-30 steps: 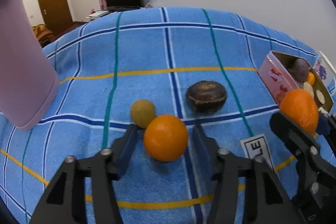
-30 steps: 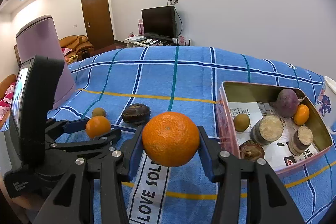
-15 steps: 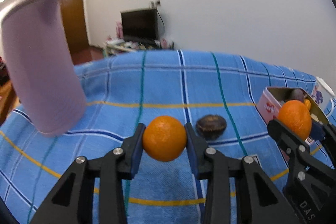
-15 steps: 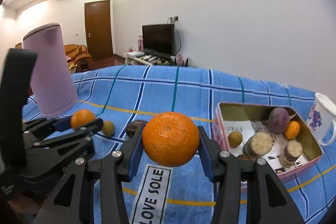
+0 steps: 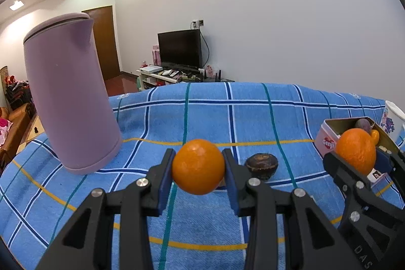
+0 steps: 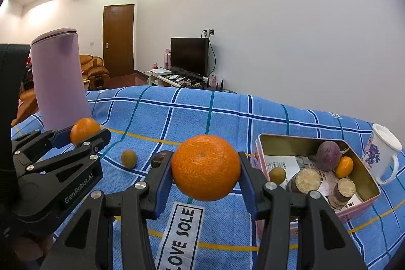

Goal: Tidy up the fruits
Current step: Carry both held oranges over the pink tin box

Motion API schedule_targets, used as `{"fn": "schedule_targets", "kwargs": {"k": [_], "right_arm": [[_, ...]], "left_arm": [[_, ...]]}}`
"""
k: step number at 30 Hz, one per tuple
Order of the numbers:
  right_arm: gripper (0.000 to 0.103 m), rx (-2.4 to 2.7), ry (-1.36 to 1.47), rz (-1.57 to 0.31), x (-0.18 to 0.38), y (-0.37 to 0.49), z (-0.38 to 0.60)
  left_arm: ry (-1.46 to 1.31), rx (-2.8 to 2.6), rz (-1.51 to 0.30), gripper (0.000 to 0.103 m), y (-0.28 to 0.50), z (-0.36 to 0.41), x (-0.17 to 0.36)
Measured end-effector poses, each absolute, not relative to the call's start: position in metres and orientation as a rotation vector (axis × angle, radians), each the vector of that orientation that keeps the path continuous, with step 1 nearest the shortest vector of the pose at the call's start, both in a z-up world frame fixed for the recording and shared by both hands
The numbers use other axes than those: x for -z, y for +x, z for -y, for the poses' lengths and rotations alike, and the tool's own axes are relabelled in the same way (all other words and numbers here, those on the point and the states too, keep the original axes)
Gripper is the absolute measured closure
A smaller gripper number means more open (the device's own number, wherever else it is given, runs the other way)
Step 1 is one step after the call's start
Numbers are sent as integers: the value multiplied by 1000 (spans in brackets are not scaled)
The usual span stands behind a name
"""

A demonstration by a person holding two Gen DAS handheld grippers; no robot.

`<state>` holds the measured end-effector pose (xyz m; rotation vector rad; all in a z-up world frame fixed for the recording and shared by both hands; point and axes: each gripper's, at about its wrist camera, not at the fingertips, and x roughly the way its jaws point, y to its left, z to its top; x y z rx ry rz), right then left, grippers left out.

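My left gripper [image 5: 198, 165] is shut on a small orange [image 5: 198, 168] and holds it above the blue checked cloth [image 5: 207, 118]. In the right wrist view that gripper [image 6: 86, 131] shows at the left. My right gripper [image 6: 205, 167] is shut on a larger orange [image 6: 205, 170], raised in front of the pink tin [image 6: 303, 139]. The tin holds a purple round root, a small orange fruit, a yellow-green fruit and cut log-like pieces. On the cloth lie a dark brown fruit [image 5: 262, 165] and a small yellow-green fruit [image 6: 129, 158].
A tall lilac kettle [image 5: 68, 103] stands on the cloth at the left. A white flowered mug [image 6: 379, 151] stands right of the tin. A "LOVE SOLE" label [image 6: 182, 232] lies under the right gripper. Beyond the table are a TV stand, a door and a sofa.
The left gripper's fingers closed onto the small orange and lifted it off the cloth while tilting upward. The right gripper rose a little with its orange still held.
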<state>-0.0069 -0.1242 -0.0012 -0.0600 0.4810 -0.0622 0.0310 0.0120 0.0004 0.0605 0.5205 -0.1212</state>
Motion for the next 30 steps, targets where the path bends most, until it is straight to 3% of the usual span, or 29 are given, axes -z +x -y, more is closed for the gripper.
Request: {"fn": "schedule_targets", "kwargs": {"k": [30], "right_arm": [[52, 62, -68, -491, 1, -22, 132]], "left_arm": [[55, 99, -488, 64, 3, -3, -5]]}}
